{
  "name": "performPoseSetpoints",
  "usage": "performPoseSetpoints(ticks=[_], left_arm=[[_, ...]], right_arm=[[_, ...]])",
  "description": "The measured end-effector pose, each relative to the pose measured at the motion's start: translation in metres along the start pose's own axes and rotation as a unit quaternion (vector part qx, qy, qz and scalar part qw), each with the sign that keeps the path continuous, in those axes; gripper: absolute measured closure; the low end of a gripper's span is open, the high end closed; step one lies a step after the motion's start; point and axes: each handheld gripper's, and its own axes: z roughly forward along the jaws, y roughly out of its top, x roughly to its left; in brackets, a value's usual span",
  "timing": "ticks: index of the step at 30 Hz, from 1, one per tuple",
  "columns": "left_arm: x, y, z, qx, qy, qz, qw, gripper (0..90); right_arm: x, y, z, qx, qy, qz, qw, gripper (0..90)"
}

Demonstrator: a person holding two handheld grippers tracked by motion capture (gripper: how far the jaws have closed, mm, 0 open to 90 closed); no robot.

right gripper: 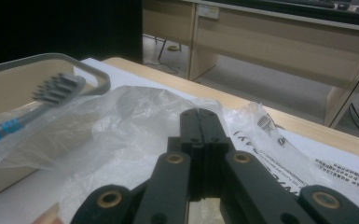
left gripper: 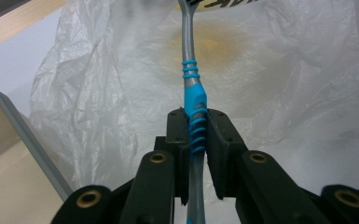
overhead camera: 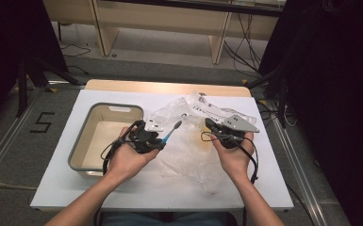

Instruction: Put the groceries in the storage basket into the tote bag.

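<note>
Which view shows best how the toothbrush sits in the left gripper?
The left gripper view: the toothbrush handle runs between the left gripper pads, clamped at its blue ribbed grip. The high view shows the whole toothbrush small, head toward the plastic bag. The right gripper view shows its bristled head, not the grip.

This looks like a lab or office set up for recording. A small white table [overhead camera: 136, 193] stands on grey carpet [overhead camera: 37, 155] with metal floor rails [overhead camera: 9, 134] and a taped mark [overhead camera: 42, 122] beside it. Past its far edge stand pale wooden desks [overhead camera: 169, 19], loose cables [overhead camera: 245, 52] and black tripod legs [overhead camera: 42, 70].
</note>
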Motion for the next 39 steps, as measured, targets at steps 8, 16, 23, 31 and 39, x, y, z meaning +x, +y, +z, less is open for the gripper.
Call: performPoseSetpoints(ticks=[8, 16, 23, 31, 39], left_arm=[[-0.003, 0.001, 0.011, 0.013, 0.0, 0.002, 0.9999, 79.3], [-0.007, 0.004, 0.02, 0.021, -0.002, 0.003, 0.9998, 79.3], [-0.009, 0.004, 0.03, 0.035, -0.001, 0.006, 0.9994, 79.3], [-0.012, 0.006, 0.043, 0.054, -0.001, 0.009, 0.9985, 79.3], [-0.012, 0.009, 0.058, 0.064, -0.004, 0.002, 0.9979, 79.3]], right_arm=[[0.001, 0.001, 0.0, 0.0, 0.001, 0.0, 1.0, 90.0], [0.002, 0.001, 0.0, 0.0, 0.003, 0.0, 1.0, 90.0], [0.002, 0.001, -0.001, -0.002, 0.004, 0.0, 1.0, 90.0], [0.003, 0.001, -0.001, -0.003, 0.006, -0.002, 1.0, 90.0], [0.003, 0.002, -0.001, -0.003, 0.007, -0.002, 1.0, 90.0]])
